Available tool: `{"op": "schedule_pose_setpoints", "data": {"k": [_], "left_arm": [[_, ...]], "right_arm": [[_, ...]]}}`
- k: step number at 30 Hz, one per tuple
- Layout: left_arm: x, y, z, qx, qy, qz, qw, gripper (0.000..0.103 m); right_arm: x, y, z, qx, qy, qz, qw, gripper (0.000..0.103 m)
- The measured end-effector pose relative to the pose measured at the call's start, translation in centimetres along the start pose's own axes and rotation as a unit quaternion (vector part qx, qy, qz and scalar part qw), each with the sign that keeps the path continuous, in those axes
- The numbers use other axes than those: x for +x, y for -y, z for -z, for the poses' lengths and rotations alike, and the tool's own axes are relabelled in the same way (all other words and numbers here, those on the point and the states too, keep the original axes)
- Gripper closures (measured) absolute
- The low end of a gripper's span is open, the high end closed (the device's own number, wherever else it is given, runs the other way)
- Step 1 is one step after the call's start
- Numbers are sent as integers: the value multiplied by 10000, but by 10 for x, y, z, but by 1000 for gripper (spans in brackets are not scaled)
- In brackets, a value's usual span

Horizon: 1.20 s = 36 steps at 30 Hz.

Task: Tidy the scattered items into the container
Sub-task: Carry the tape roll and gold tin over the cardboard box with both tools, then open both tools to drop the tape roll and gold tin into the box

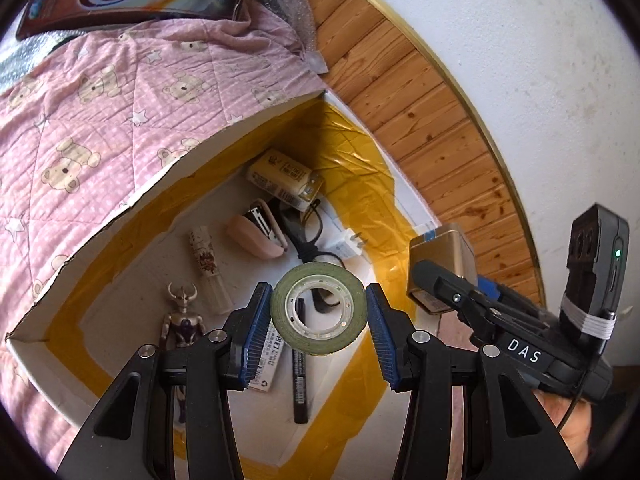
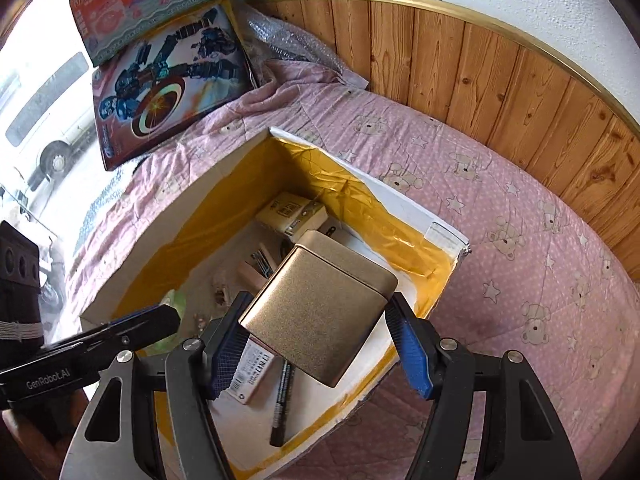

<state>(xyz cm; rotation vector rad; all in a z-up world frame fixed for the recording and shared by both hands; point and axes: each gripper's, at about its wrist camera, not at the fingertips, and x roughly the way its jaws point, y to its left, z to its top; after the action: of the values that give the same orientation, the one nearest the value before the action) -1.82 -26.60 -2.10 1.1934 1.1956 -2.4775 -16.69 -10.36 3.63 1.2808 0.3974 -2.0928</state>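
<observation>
At frame centre, the left gripper (image 1: 319, 316) pinches the tape roll (image 1: 319, 309) above the box (image 1: 120, 216); the right gripper (image 2: 316, 330) seemingly clamps the gold tin (image 2: 320, 316) over it too. Lower each near the floor, then spread the fingers.

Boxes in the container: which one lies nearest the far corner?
The yellow rectangular carton, tucked into the far yellow-taped corner; the white labelled flat box lies at the near end beside the black pen.
</observation>
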Motion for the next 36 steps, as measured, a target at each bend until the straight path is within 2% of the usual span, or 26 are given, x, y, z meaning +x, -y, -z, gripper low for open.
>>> {"op": "schedule_pose_setpoints", "data": {"k": [4,7,17,19,24,29,36], "left_arm": [[9,12,4,353,-62,-305,9989,54],[14,14,4,435,-67,-454,9980,54],[28,13,-2,240,-178,-435,9986,52],[29,9,-4,128,-252,-422,9987,48],[30,1,-4,-61,-357,-402,9985,44],[28,2,-4,-50,-383,-365,9986,44],[16,10,-4,332,-122,-655,9972,44]], "right_arm": [[16,-8,-1,-476,-277,210,9983,35],[24,-15,-1,-764,-381,408,9955,35],[39,-7,-10,-907,-516,970,9898,35],[43,-2,-10,-857,-522,1107,9888,33],[40,2,-11,-716,-447,1028,9911,28],[32,-3,-7,-721,-417,1006,9914,27],[18,-11,2,-844,-429,1007,9904,27]]}}
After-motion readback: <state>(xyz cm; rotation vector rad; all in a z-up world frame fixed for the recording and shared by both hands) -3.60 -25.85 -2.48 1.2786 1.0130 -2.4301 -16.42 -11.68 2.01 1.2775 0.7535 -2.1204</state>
